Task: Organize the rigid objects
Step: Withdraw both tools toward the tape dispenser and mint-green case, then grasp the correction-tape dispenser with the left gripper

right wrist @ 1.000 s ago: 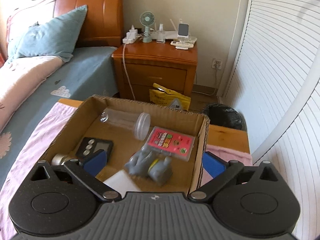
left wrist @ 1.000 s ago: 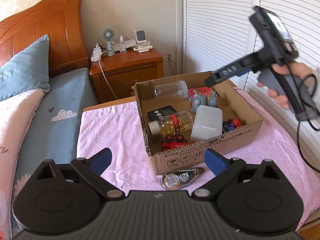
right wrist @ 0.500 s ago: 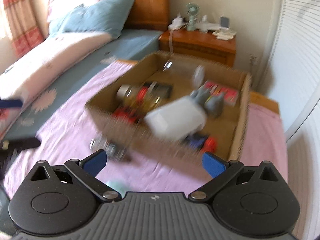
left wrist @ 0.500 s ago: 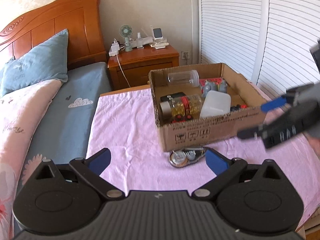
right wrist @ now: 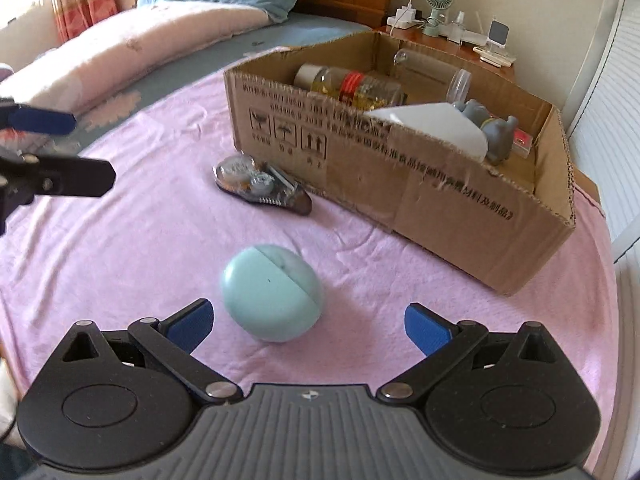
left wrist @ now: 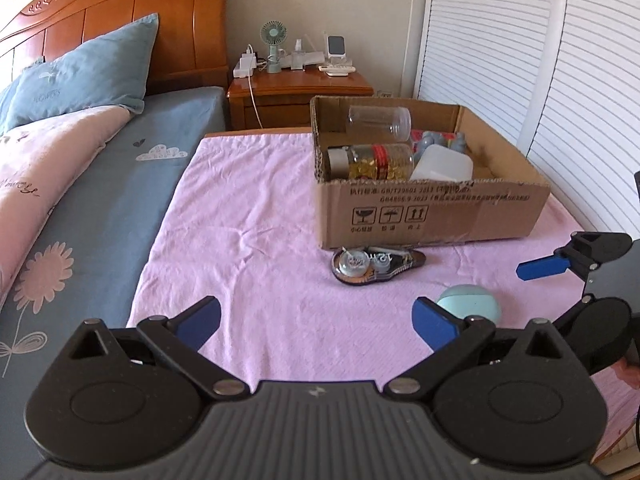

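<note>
Comparing with a second ago: I see the right gripper [right wrist: 306, 316] has left the cardboard box [right wrist: 440, 196] and now frames the teal egg-shaped case [right wrist: 272, 294] on the pink cloth [right wrist: 120, 260], jaws wide, untouched. Likely next pick. Left gripper [left wrist: 316, 318] hangs open, idle. Correction-tape dispenser [right wrist: 262, 184] remains outside, against the box; box floor mostly hidden.

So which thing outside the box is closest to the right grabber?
The round pale-teal case. It sits right in front of the open right gripper, while the clear tape dispenser lies farther off, beside the cardboard box.
</note>
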